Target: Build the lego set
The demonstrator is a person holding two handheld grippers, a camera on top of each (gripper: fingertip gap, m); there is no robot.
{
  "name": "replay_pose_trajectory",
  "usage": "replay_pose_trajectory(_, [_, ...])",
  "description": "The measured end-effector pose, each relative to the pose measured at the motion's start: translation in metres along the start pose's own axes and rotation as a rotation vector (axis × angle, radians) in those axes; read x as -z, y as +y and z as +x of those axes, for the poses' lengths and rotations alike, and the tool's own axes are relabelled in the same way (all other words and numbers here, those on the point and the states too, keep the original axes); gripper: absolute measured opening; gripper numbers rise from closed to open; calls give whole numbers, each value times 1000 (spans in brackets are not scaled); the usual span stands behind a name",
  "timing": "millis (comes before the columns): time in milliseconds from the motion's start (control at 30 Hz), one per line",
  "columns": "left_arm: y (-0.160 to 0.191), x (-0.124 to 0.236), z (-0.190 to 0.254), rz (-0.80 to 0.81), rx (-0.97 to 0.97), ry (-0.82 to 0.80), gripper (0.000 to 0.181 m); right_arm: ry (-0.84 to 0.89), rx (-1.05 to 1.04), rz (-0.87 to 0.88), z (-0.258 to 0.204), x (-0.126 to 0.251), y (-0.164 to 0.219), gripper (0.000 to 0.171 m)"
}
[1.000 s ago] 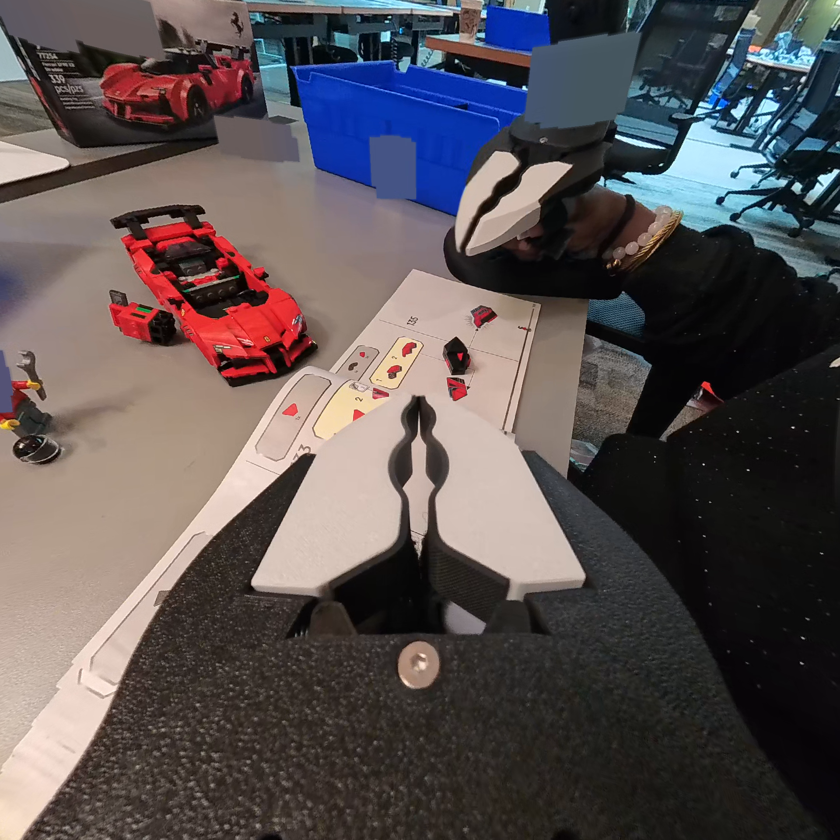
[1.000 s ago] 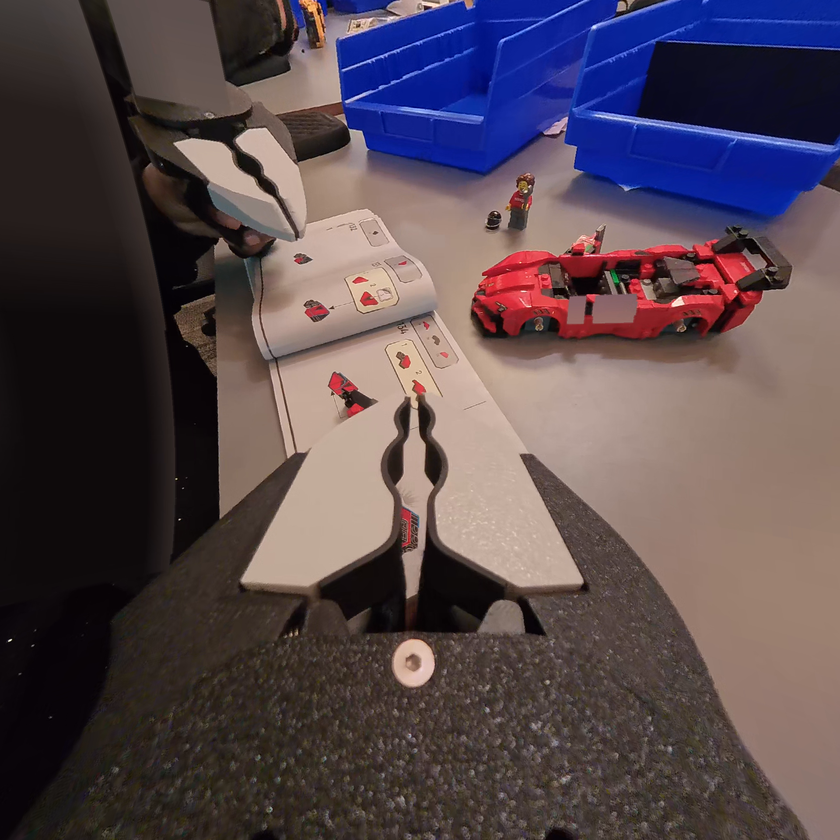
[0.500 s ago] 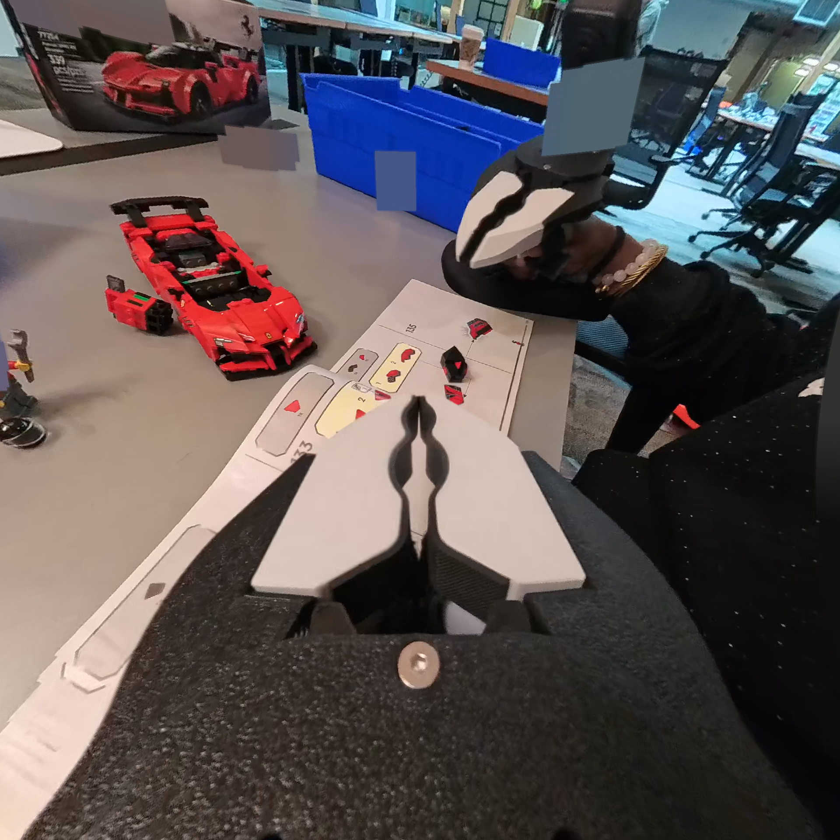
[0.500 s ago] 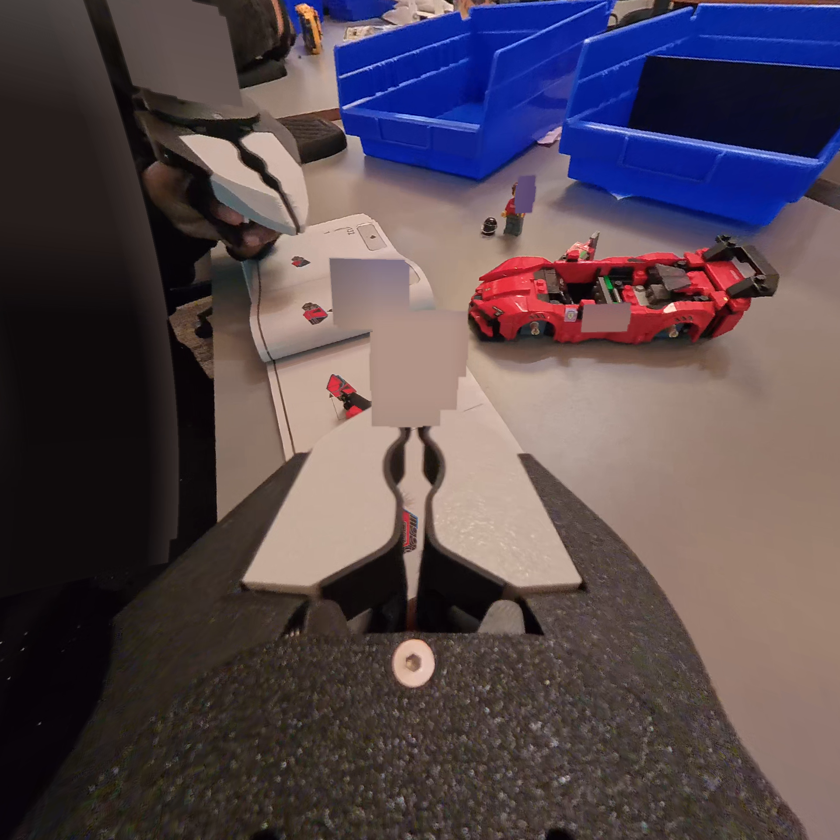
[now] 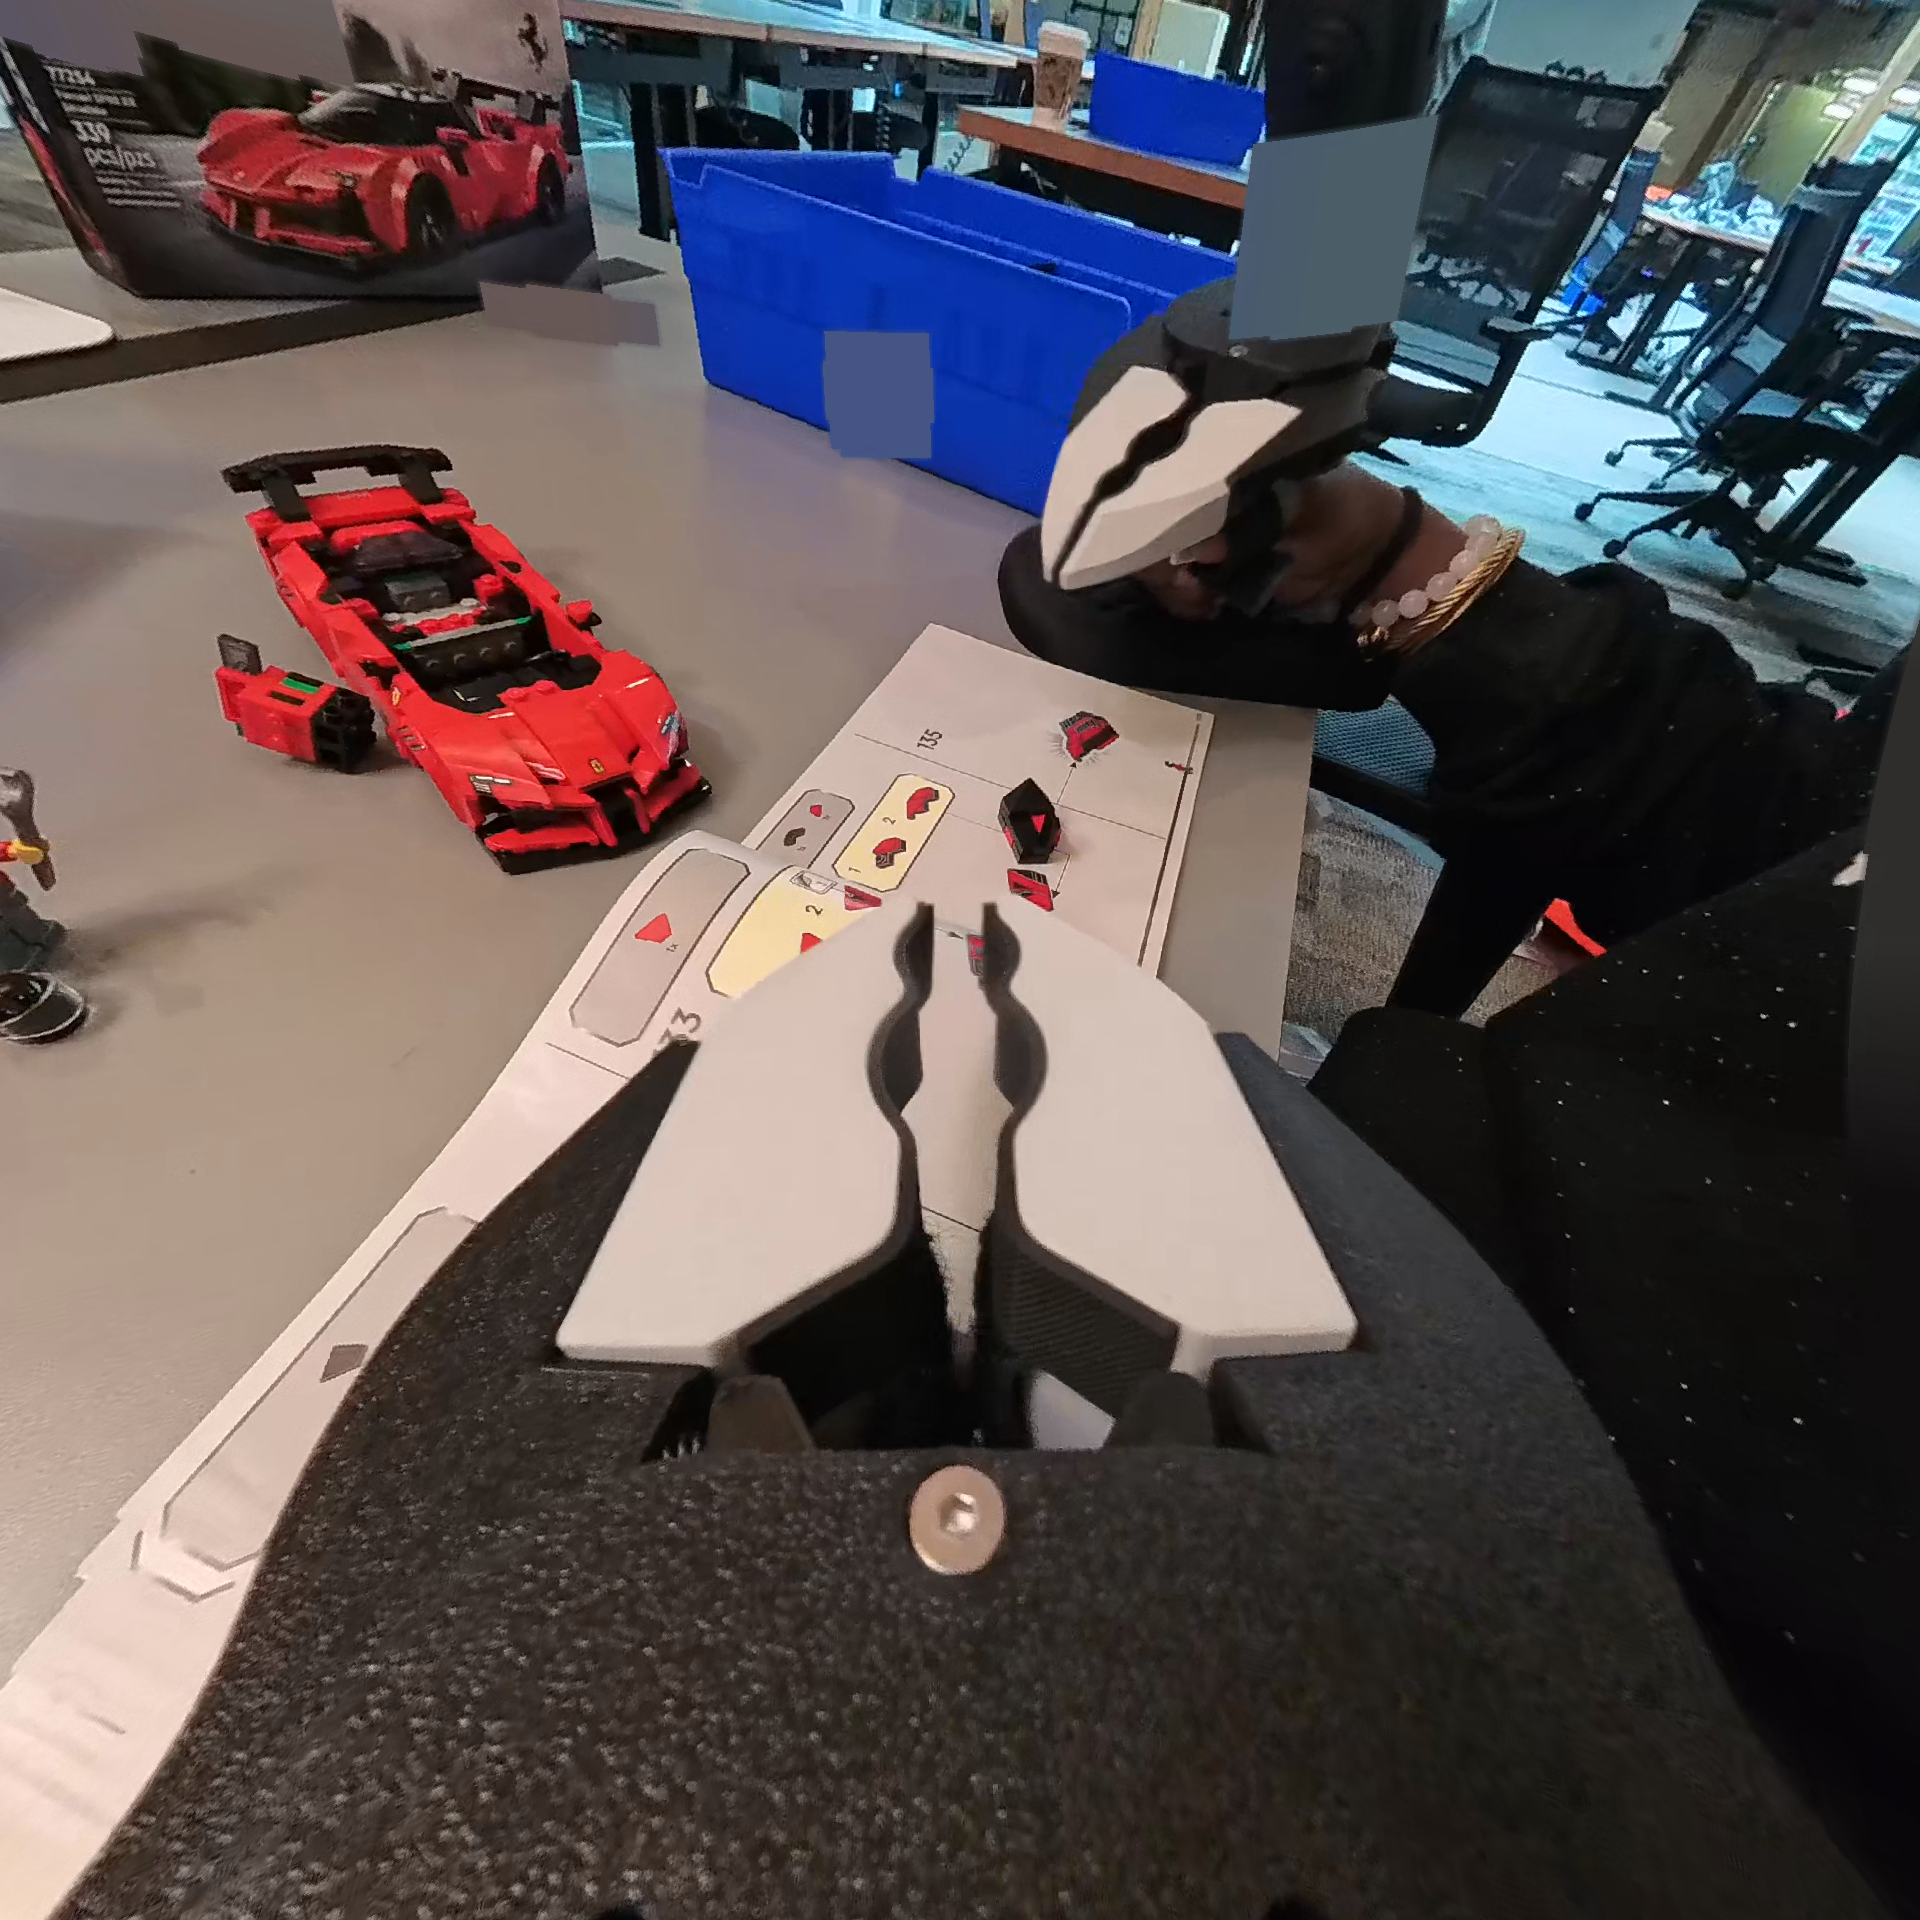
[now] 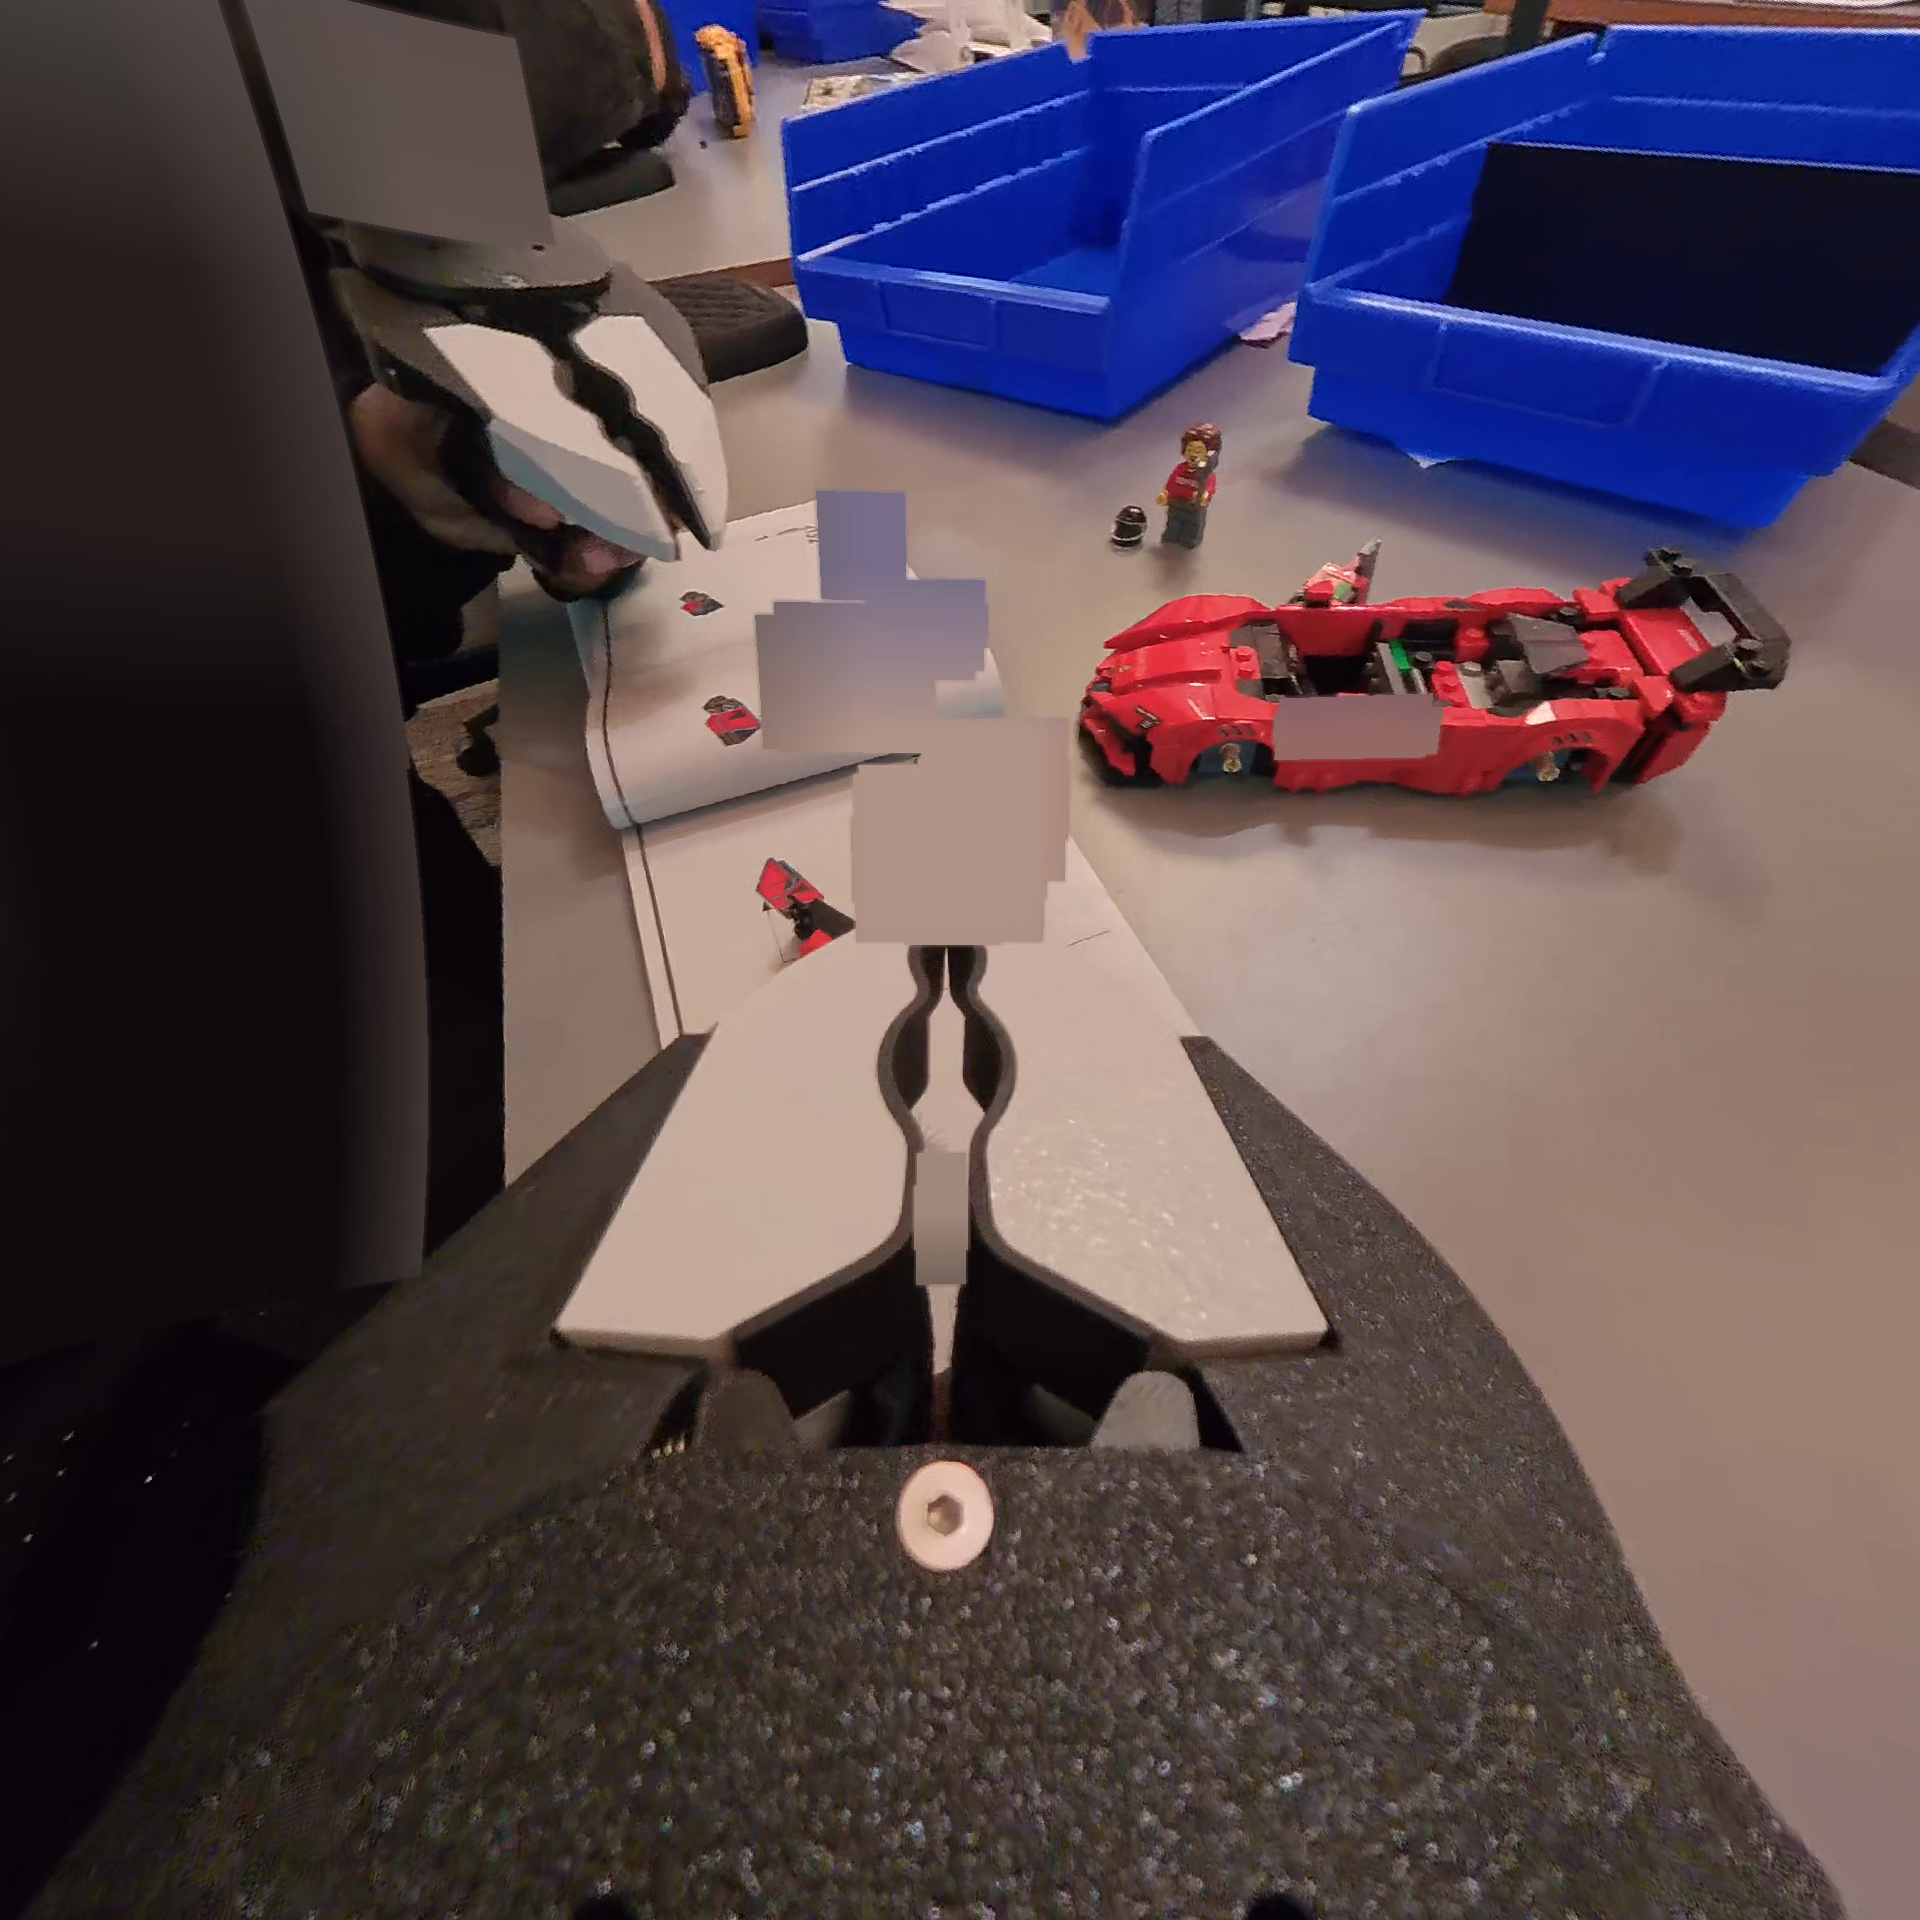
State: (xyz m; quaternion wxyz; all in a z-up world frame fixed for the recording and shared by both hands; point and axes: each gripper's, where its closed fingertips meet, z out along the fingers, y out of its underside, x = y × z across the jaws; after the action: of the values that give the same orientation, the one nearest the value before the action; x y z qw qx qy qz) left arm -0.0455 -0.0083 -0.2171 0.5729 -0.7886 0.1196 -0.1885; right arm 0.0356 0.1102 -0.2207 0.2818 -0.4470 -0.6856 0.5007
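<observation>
Over the booklet (image 5: 997, 748) at the table's near edge, left tool (image 5: 954, 914) narrowly parted, right tool (image 6: 945, 961) closed.

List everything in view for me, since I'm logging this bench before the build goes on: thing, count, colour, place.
Lego car: 1, red and black, on the grey table, wheels missing.
Small sub-assembly: 1, red and black, beside the car.
Minifigure: 1, red top, standing beyond the car.
Helmet piece: 1, black, next to the minifigure.
Instruction booklet: 1, white, open at the table's near edge.
Loose piece: 1, black and red, on the booklet.
Storage bins: 2, blue, far side of the table.
Set box: 1, dark with a red car picture, far corner.
Left gripper: grey fingers, slightly apart, over the booklet.
Right gripper: tips together, holding nothing.
</observation>
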Motion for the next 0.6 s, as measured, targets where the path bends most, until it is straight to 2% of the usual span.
replay_pose_trajectory(67, [0,1,2,5,-15,7,0,27,3,-7,3,-1,1,0])
replay_pose_trajectory(133, [1,0,3,-4,-25,10,0,44,-10,-17,6,-1,2,13])
replay_pose_trajectory(200, [2,-2,1,-20,-18,-8,4,16,-9,-15,3,-1,2,0])
replay_pose_trajectory(267, [4,-3,0,-29,-10,-9,13,9,8,-16,0,-1,2,0])
replay_pose_trajectory(300, [4,-2,2,-26,-11,1,10,22,9,-19,2,-2,2,0])
replay_pose_trajectory(333, [3,-2,3,-21,-16,13,0,33,6,-23,3,-2,3,0])
replay_pose_trajectory(400, [4,-2,5,-23,-23,24,0,39,-6,-29,5,-2,4,11])
replay_pose_trajectory(433, [5,-2,4,-30,-20,17,0,25,-7,-27,4,-2,4,1])
replay_pose_trajectory(467, [5,-3,3,-36,-17,8,0,15,-2,-23,2,-2,3,0])
replay_pose_trajectory(567, [5,-3,2,-33,-8,4,7,36,8,-20,3,-2,2,1])
replay_pose_trajectory(600, [4,-2,2,-25,-5,10,5,46,5,-18,5,-2,2,8])
